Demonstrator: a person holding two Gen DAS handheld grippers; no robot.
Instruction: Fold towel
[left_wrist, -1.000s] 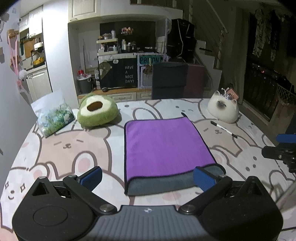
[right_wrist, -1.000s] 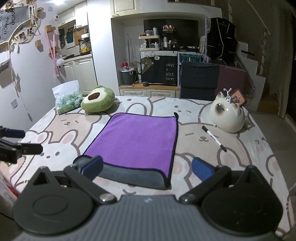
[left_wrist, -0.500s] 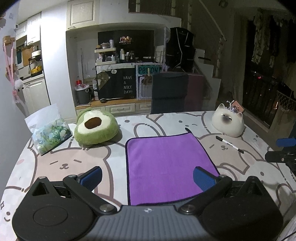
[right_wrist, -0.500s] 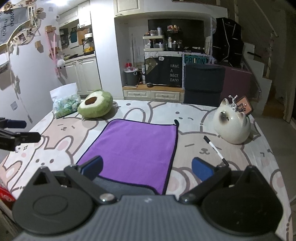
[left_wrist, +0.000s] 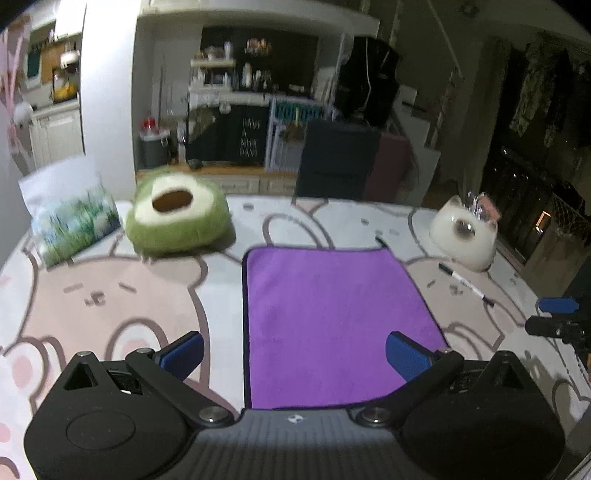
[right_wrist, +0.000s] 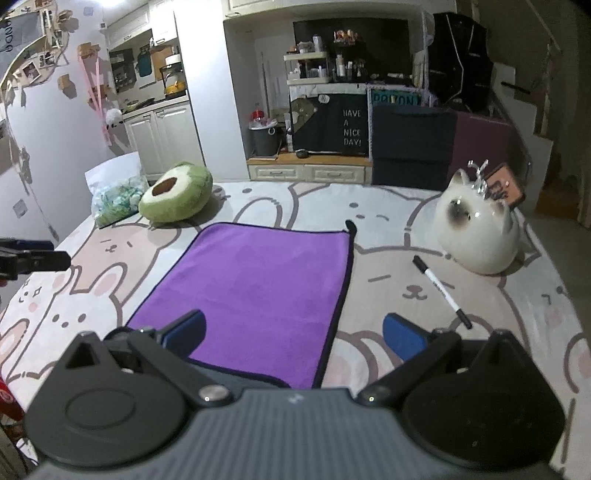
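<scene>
A purple towel (left_wrist: 336, 317) with a dark edge and grey underside lies flat on the bunny-print table; it also shows in the right wrist view (right_wrist: 255, 291). My left gripper (left_wrist: 295, 354) is open and empty, held over the towel's near left part. My right gripper (right_wrist: 293, 332) is open and empty over the towel's near right corner. A grey strip of the towel's underside shows at the near edge in the right wrist view. Each gripper is visible at the edge of the other's view.
A green avocado plush (right_wrist: 177, 197) and a bag of green-white contents (right_wrist: 114, 197) sit at the far left. A white cat-shaped jar (right_wrist: 478, 236) and a black-capped marker (right_wrist: 441, 291) lie to the right. The table's bunny-print cloth (right_wrist: 424, 221) surrounds the towel.
Both grippers have pulled back and risen from the towel's near edge. The towel stays flat and both grippers stay open.
</scene>
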